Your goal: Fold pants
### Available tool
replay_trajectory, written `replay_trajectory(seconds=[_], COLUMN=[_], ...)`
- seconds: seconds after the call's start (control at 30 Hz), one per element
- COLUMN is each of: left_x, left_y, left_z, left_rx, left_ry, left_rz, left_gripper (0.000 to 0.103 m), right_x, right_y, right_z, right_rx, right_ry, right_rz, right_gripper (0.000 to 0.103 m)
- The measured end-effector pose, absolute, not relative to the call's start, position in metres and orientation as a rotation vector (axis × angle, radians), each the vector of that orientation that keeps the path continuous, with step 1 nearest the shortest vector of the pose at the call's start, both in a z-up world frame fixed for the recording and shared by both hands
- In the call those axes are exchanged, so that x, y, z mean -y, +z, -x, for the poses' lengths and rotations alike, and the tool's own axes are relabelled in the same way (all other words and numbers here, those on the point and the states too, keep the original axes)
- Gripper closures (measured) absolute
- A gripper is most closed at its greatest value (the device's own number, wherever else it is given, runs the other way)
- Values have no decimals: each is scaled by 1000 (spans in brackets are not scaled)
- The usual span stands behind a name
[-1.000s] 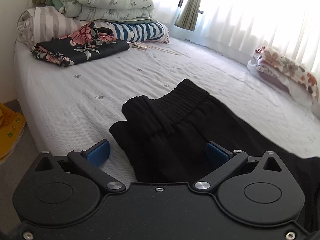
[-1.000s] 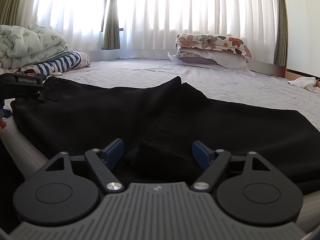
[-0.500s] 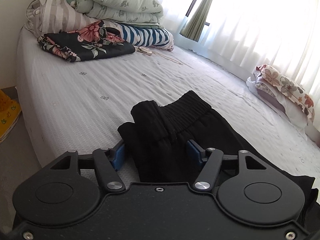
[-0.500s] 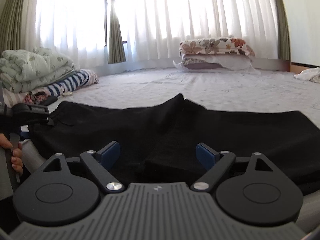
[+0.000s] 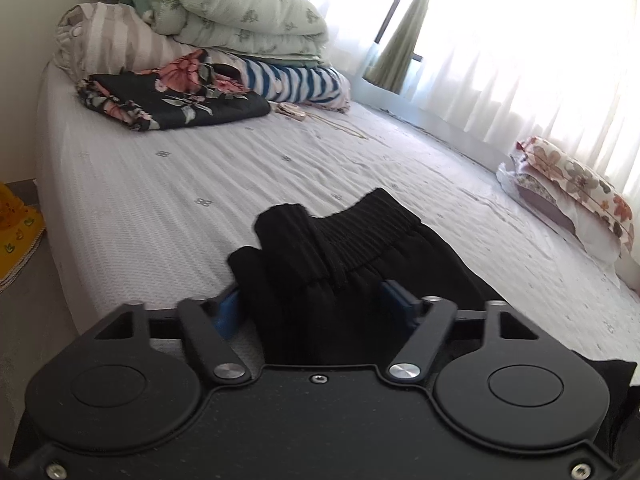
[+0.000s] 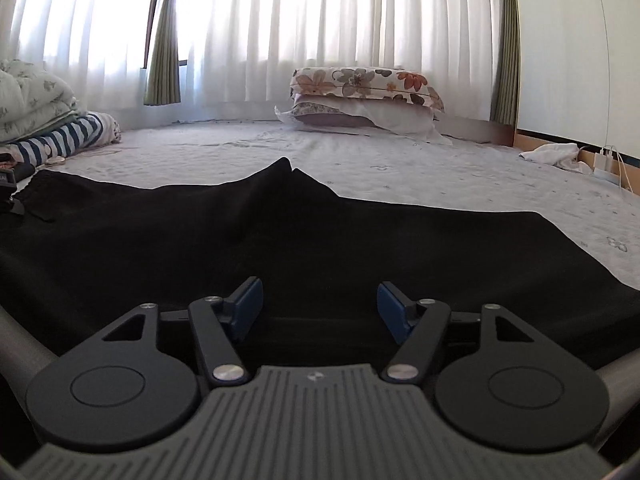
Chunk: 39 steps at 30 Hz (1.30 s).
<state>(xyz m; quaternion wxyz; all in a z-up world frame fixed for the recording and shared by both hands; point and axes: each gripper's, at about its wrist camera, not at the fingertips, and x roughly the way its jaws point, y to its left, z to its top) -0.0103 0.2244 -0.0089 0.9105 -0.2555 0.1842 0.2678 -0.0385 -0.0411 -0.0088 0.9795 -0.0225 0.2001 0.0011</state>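
Black pants (image 5: 360,232) lie spread on the pale bed (image 5: 200,184), with the ribbed waistband nearest my left gripper (image 5: 312,308). Its jaws are closing, and the blue pads press a bunched-up corner of the waistband from both sides. In the right wrist view the pants (image 6: 360,240) stretch flat across the bed (image 6: 400,168). My right gripper (image 6: 320,308) sits low over their near edge. Its jaws are closing too, but the pads stand well apart with flat cloth between them and no grip. A bit of the left gripper (image 6: 8,184) shows at the far left edge.
Folded quilts (image 5: 224,28), a black floral cloth (image 5: 172,100) and a striped bundle (image 5: 296,80) are stacked at the bed's far left. Floral pillows (image 6: 360,92) lie by the curtained window. A white cloth (image 6: 552,154) lies far right. A yellow mat (image 5: 16,224) lies on the floor.
The left jaws have closed from wide apart onto the waistband corner, and the cloth has bunched up between them. The right jaws have narrowed somewhat over the pants' near edge.
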Motion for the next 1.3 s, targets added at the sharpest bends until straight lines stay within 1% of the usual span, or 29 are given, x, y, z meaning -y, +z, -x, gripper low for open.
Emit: replay_trajectory(seconds=[0.03,0.1,0.17,0.2,0.27,0.47,0.6,0.73,0.8,0.87,0.9,0.93,1.0,1.03,1.07,1.1,1.13,1.17,1.2,1.3], left_x=[-226,-230,-232,-231,-224,-178,-115,-24,22,66,83,93,102,99,93,85,79,66,55,28], left_y=[-9,-8,-3,0,11,64,100,119,116,102,92,84,68,65,64,64,65,68,72,80], left_z=[12,18,20,21,22,21,17,16,11,4,0,-3,-4,-1,1,4,7,10,14,31], left_rx=[-372,-355,-347,-344,-325,-231,-182,-200,-271,-387,-451,-506,-587,-595,-596,-592,-582,-565,-547,-483], left_ry=[564,568,561,558,548,359,109,-188,-319,-431,-472,-494,-507,-517,-539,-559,-565,-560,-547,-457], left_rz=[541,585,606,598,562,437,364,247,154,51,14,-9,3,37,72,103,120,121,108,83], left_gripper=[55,71,80,83,85,87,87,86,84,81,78,76,68,65,54,46,44,38,35,33], right_x=[40,41,45,47,57,104,146,192,211,226,231,236,243,245,245,245,244,241,239,225], right_y=[-9,-9,-8,-6,-1,17,36,51,54,52,50,47,40,35,31,28,25,25,24,23], right_z=[38,38,39,39,41,54,57,61,64,67,68,69,70,71,72,72,72,71,71,63], right_rx=[-404,-407,-412,-414,-417,-401,-407,-409,-408,-412,-419,-433,-475,-492,-505,-511,-510,-505,-500,-508], right_ry=[11,28,69,88,113,82,44,23,-17,-66,-90,-112,-136,-136,-127,-111,-91,-70,-49,7], right_rz=[48,42,27,19,-27,-204,-272,-358,-385,-395,-395,-395,-393,-395,-401,-413,-426,-435,-441,-455], right_gripper=[34,34,34,32,25,22,18,17,17,17,17,17,17,17,17,16,15,12,11,10])
